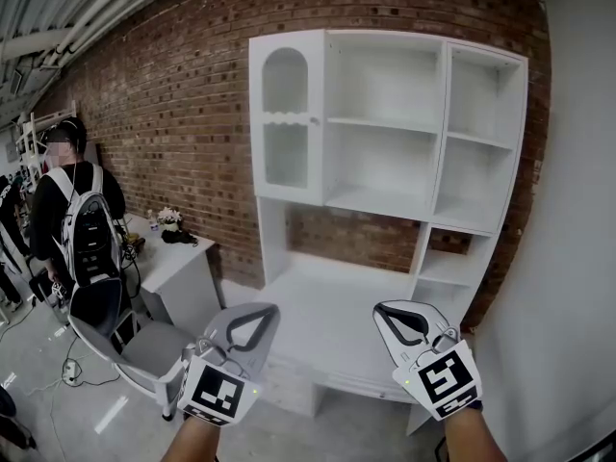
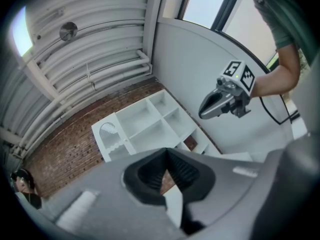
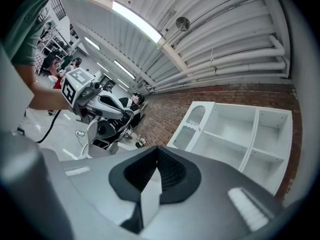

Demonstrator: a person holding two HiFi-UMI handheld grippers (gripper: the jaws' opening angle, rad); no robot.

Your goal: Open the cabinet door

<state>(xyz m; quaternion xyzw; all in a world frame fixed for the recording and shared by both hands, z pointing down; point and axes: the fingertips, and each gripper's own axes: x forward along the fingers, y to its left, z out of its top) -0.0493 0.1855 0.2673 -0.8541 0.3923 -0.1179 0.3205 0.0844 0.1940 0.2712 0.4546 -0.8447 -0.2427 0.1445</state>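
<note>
The white cabinet [image 1: 385,162] is set against a brick wall [image 1: 164,114], and its door [image 1: 286,118], with an arched window, is found shut at the cabinet's upper left. The left gripper [image 1: 252,314] and the right gripper [image 1: 393,314] are held low and level before the cabinet, well apart from the door. Each gripper's jaws are closed together, and nothing is gripped between them.

Small white tabletop [image 1: 188,253] sits beyond the left claw [image 1: 262,312], off to its left, with a little flower bunch [image 1: 169,218], a small bottle [image 1: 152,222] and some dark thing [image 1: 179,237] on it. Grey chair [image 1: 144,346] stands on the floor [image 1: 38,359] just left of that claw.
</note>
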